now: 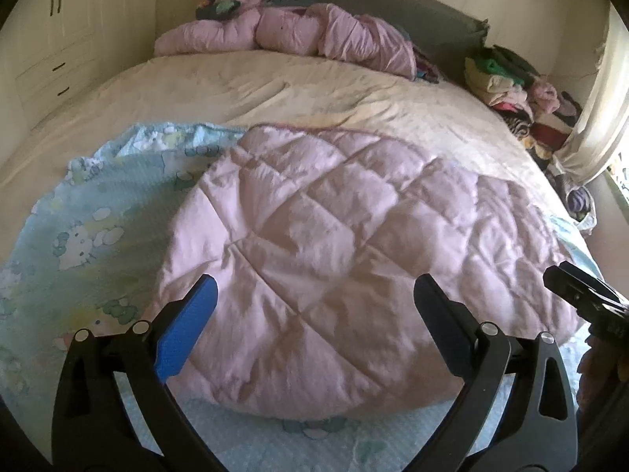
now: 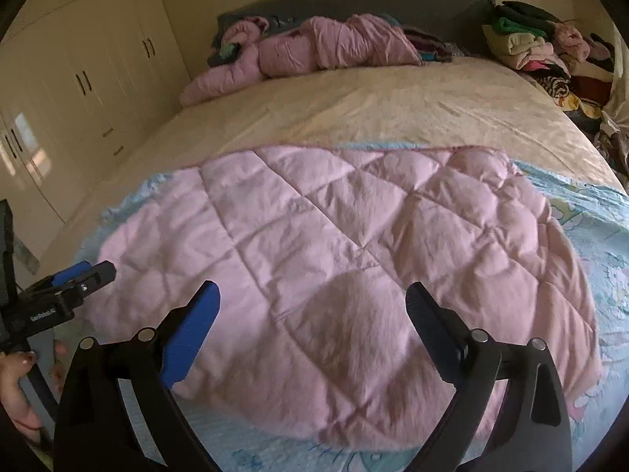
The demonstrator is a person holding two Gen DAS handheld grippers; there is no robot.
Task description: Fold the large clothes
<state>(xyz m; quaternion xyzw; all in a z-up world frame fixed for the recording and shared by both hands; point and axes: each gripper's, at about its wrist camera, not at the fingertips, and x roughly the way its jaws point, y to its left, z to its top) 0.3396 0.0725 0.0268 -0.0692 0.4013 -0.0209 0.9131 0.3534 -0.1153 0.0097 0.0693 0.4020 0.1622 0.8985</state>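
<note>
Blue-padded fingers (image 1: 202, 314) of the left gripper (image 1: 314, 310) sit nearest the lens, spread wide, nothing between them. Released.

Landmark: pink quilted comforter (image 1: 334, 244), folded into a broad pad on the blue cartoon-print sheet (image 1: 78, 212), near end of the bed (image 1: 243, 82).

Left to right, relative to the comforter:
- Sheet shows past its left edge, also in a strip below its near edge.
- Left gripper hovers above its near-left part, aimed down and forward over it; pads clear of the fabric.
- Right gripper (image 2: 312, 316) hovers above its near-right part, same downward tilt, fingers likewise spread and empty. Each gripper shows at the edge of the other's view, so the two are side by side.
- Person's hand (image 2: 17, 385) grips the left tool's handle, off the comforter's near-left corner.
- Beyond the far edge: bare cream bedspread, then a crumpled pink duvet (image 1: 298, 35) at the headboard; clothes pile (image 1: 511, 82) far right.

Long axis of the comforter runs left-right across both views. Neither hand clearly nearer; each is closest to its own end of the near edge. Judgement: a fold has been laid; the next grasp turns on reaching one short end or the near edge.
</note>
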